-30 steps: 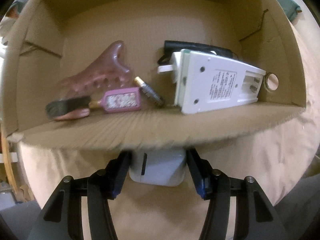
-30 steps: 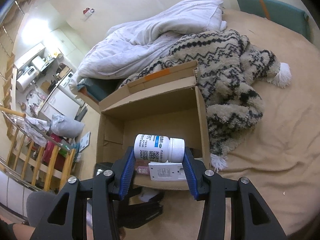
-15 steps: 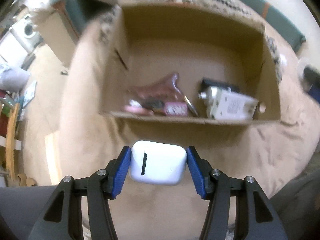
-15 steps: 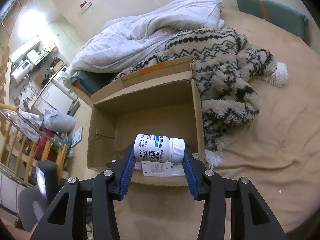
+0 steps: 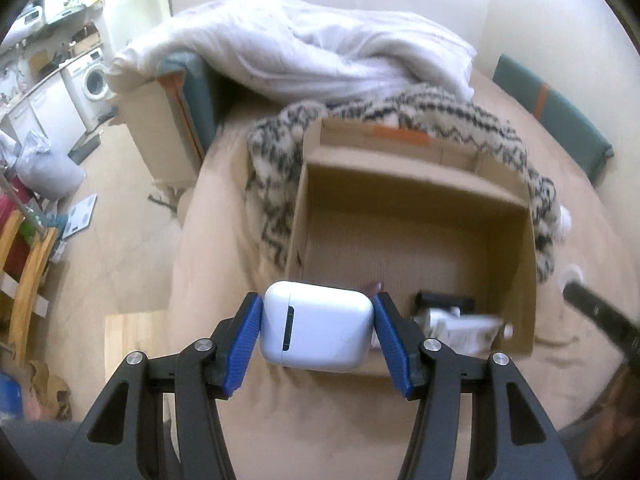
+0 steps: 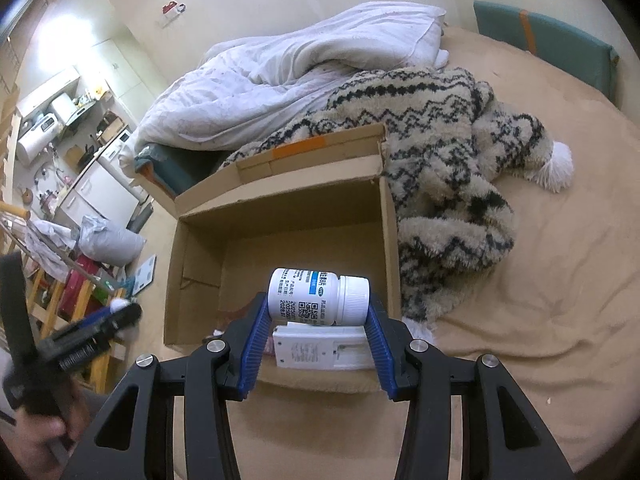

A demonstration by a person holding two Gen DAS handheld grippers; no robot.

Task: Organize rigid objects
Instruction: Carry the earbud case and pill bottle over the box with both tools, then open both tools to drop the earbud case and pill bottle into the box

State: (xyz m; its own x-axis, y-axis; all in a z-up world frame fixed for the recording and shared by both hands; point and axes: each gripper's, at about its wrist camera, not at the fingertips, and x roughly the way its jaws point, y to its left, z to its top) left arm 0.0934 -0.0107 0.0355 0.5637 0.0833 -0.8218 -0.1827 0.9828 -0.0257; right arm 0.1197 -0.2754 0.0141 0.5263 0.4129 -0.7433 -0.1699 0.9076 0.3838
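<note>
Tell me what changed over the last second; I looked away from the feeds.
The left gripper, gripping the white earbud case, rose and pulled back from the cardboard box, so the whole box and bedding now show. The right gripper held nearly still, clamping the pill bottle over the box. Nothing was released.

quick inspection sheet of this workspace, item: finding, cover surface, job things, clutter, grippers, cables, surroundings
surface: tan bedsheet, wrinkled, carrying the open cardboard box.
job's things: white earbud-style case and white pill bottle, both held above the box's near edge; white charger and a black item lie inside the box.
clutter: patterned fleece blanket against the box's far and right sides; white duvet behind it.
grippers: left gripper shut on the case; right gripper shut on the bottle, gripped end to end.
cables: nothing seen.
surroundings: washing machine, wooden rack, floor litter, teal cushion.
</note>
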